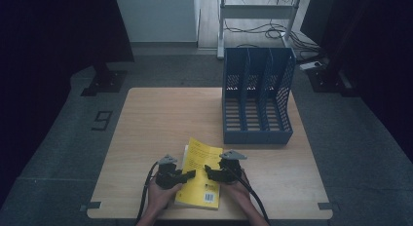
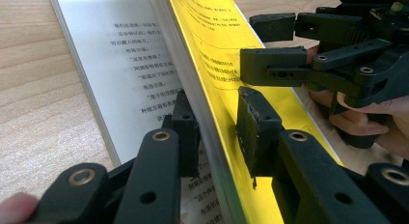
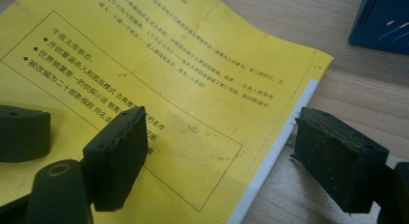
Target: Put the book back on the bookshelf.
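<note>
A yellow book [image 1: 200,173] lies near the front edge of the wooden table [image 1: 146,123]. The left hand-held gripper [image 1: 187,175] and right hand-held gripper [image 1: 210,171] meet over its cover. A blue file rack [image 1: 257,97] stands behind, apart.

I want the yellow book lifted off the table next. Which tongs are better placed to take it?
The left tongs: their jaws already straddle the raised edge of the yellow book. The right tongs stand open over the cover and table, around nothing.
</note>
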The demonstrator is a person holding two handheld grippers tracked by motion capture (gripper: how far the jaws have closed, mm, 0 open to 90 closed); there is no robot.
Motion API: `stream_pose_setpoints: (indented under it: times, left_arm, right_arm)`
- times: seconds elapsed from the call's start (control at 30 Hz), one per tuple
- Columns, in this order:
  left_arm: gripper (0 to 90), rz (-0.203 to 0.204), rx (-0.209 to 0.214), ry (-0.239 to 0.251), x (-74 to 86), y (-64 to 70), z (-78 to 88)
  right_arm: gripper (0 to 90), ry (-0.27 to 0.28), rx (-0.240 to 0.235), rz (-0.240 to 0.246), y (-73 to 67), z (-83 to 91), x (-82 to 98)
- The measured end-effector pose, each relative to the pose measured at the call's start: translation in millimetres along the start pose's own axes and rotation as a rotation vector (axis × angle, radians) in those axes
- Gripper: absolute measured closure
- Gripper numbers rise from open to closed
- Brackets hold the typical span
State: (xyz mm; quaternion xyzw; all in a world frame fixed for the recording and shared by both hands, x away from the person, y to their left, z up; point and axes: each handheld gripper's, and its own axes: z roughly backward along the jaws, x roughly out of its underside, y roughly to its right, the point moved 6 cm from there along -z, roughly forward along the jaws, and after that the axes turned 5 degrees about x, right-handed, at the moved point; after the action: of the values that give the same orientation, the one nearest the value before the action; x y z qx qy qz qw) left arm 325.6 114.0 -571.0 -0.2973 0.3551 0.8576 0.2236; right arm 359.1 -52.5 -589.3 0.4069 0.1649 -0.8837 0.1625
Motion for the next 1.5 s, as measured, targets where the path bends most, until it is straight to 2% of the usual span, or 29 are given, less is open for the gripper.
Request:
stream_pose_setpoints:
  times: [0.17, 0.2, 0.3, 0.47, 0.83, 1.1, 1.2, 1.23, 1.4, 1.5]
  left_arm:
    - [68.6, 0.019, 0.017, -0.026, -2.3, -2.2, -1.1]
    - [67.9, 0.037, 0.03, -0.04, -3.9, -3.7, -2.1]
    - [67.0, 0.051, 0.038, -0.059, -6.8, -4.5, -6.5]
    - [68.9, 0.063, 0.051, -0.062, -9.3, -4.7, -8.1]
    - [77.1, 0.039, 0.069, -0.004, -9.6, -1.0, -4.4]
    - [78.6, 0.026, 0.075, 0.053, -10.9, 4.0, -1.3]
    - [79.6, 0.028, 0.079, 0.066, -11.2, 5.3, -0.6]
    - [79.5, 0.024, 0.081, 0.074, -11.2, 5.9, 0.2]
    - [79.6, 0.019, 0.084, 0.089, -11.3, 5.7, 0.6]
    - [79.7, 0.015, 0.086, 0.096, -11.6, 6.0, 0.7]
  right_arm:
    - [19.1, -0.001, 0.003, -0.001, -0.2, 0.1, 0.2]
    - [19.2, 0.0, 0.004, -0.004, -0.1, 0.1, 0.3]
    - [19.4, -0.001, 0.004, -0.009, -0.2, 0.2, 0.5]
    - [19.5, 0.0, 0.003, -0.016, 0.3, 0.5, 0.5]
    - [20.4, 0.014, -0.015, -0.017, 1.2, 2.3, 0.1]
    - [20.9, 0.035, -0.037, 0.025, 2.3, 8.3, -0.9]
    - [21.3, 0.031, -0.044, 0.023, 2.4, 9.8, -1.1]
    - [21.5, 0.025, -0.055, 0.007, 2.2, 11.0, -1.0]
    - [20.7, 0.024, -0.045, 0.032, 0.6, 13.7, -1.3]
    - [20.6, 0.022, -0.049, 0.027, 1.5, 14.1, -1.4]
